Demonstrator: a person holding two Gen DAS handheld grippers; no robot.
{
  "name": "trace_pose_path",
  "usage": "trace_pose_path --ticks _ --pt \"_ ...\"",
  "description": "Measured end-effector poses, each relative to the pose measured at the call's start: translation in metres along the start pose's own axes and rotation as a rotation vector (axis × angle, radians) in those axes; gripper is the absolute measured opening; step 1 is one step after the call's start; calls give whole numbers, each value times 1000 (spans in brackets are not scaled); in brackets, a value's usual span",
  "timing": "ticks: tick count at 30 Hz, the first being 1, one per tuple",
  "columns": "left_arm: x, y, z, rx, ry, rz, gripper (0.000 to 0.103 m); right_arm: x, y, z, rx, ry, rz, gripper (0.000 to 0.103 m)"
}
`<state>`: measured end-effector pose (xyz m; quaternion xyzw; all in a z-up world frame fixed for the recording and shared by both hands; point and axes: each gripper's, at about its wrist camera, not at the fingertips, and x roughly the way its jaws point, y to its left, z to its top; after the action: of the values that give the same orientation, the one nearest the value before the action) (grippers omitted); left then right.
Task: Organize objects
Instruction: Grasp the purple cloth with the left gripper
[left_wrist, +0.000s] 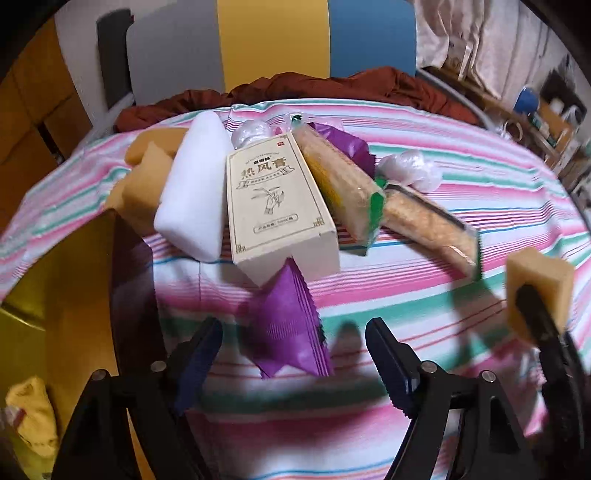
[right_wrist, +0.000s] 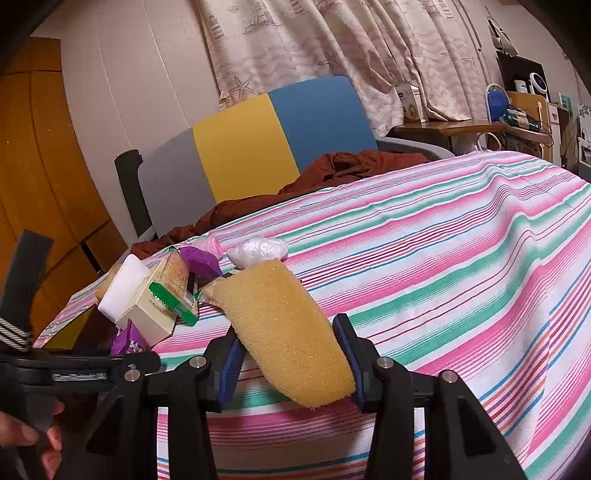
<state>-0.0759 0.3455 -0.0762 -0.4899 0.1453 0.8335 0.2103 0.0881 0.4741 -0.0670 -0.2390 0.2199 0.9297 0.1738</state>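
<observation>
A pile lies on the striped cloth (left_wrist: 424, 295): a cream box (left_wrist: 277, 206), a white foam block (left_wrist: 195, 188), tan sponges (left_wrist: 147, 177), two packaged scrub sponges (left_wrist: 343, 184) (left_wrist: 432, 229) and purple sachets (left_wrist: 291, 325). My left gripper (left_wrist: 295, 354) is open just in front of the purple sachets, fingers either side of them. My right gripper (right_wrist: 291, 358) is shut on a yellow sponge (right_wrist: 288, 332), held above the cloth to the right of the pile; that sponge also shows in the left wrist view (left_wrist: 535, 291).
A brown cardboard box (left_wrist: 81, 295) stands at the left with a yellow cloth (left_wrist: 33, 413) inside. A rust-coloured garment (left_wrist: 332, 88) lies behind the pile, before a grey, yellow and blue chair back (right_wrist: 258, 144). Crumpled plastic wraps (left_wrist: 410, 170) sit beside the sponges.
</observation>
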Motion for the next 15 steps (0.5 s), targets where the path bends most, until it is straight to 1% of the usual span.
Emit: trace_pose_path --ticks 1,3,4,5,8,10,15 --pt "2 -1 1 11 4 17 79 0 -1 0 2 1 1 47" --pt "3 -1 2 26 -6 45 72 1 -2 -1 9 5 2 47" --pt "2 -1 2 31 -13 33 55 0 -3 -1 13 4 1 47" --pt "4 -1 2 36 -4 10 38 0 -3 -1 16 3 1 47" --pt "4 1 0 36 -7 -1 36 0 -4 -2 19 2 -1 47" --pt "0 2 0 25 -18 -30 36 0 -4 -2 20 3 2 47" --pt "-24 5 -8 -7 -102 -119 36 2 -4 -3 21 8 -2 47"
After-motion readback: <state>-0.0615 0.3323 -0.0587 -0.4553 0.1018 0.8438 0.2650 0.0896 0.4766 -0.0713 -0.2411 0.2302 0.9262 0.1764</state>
